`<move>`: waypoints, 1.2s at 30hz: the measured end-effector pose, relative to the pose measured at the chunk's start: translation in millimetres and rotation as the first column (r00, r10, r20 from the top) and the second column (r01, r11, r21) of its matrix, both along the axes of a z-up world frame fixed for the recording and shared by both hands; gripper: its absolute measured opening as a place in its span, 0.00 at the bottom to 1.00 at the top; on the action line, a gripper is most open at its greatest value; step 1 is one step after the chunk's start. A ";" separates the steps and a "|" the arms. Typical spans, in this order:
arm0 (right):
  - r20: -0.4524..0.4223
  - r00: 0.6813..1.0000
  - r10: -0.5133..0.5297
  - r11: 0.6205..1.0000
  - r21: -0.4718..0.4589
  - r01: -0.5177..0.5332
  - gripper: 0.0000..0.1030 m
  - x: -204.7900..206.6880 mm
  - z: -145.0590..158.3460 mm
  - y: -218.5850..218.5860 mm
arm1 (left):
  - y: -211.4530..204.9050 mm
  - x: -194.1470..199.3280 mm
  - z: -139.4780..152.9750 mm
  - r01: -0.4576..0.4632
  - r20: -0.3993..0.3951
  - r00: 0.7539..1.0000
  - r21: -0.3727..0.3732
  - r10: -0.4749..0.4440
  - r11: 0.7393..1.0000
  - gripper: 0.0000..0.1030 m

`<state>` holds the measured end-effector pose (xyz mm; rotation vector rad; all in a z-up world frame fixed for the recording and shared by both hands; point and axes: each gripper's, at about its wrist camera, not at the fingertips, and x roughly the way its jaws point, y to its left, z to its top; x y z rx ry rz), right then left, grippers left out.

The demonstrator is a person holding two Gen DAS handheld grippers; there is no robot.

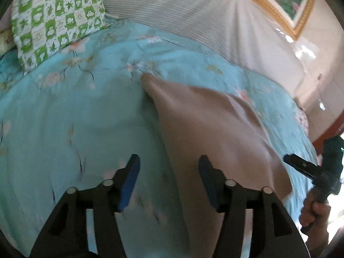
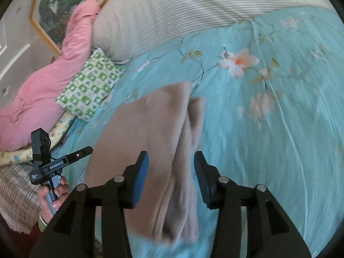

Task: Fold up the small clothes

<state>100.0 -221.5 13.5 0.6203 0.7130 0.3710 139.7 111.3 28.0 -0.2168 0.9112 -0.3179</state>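
Note:
A beige garment [image 1: 204, 124] lies folded lengthwise on the turquoise flowered bedspread [image 1: 64, 118]. In the left wrist view my left gripper [image 1: 168, 158] hovers over the garment's left edge, open, with nothing pinched between its blue pads. The right gripper's tip [image 1: 301, 165] shows at the far right, held by a hand [image 1: 316, 212]. In the right wrist view my right gripper [image 2: 171, 153] stands open above the garment [image 2: 150, 129], straddling its doubled right fold; the pads do not press on the cloth. The left gripper [image 2: 81, 151] appears side-on at the left, in a hand [image 2: 53, 193]. Both views are blurred.
A green-and-white checked pillow [image 2: 90, 83] and a pink quilt [image 2: 43, 90] lie left of the garment. A striped cushion [image 2: 172, 10] runs along the bed's head under a framed picture [image 2: 58, 10]. Plaid cloth [image 2: 17, 193] lies at the near left. Bare bedspread [image 2: 279, 129] stretches to the right.

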 end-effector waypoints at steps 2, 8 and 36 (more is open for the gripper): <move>-0.001 1.000 0.002 1.000 0.016 -0.002 0.45 -18.0 -6.5 3.5 | -2.6 -34.0 -3.1 0.038 0.001 0.999 -0.006 -0.038 0.999 0.62; -0.011 1.000 0.001 1.000 0.026 -0.001 0.45 -42.3 -20.3 15.1 | -12.7 -91.9 -15.4 0.132 -0.026 0.991 -0.032 -0.133 0.991 0.68; -0.073 0.997 -0.019 0.999 -0.042 0.016 0.06 -44.3 -60.3 23.5 | -21.1 -92.2 -57.4 0.018 -0.094 0.995 0.021 -0.016 1.000 0.20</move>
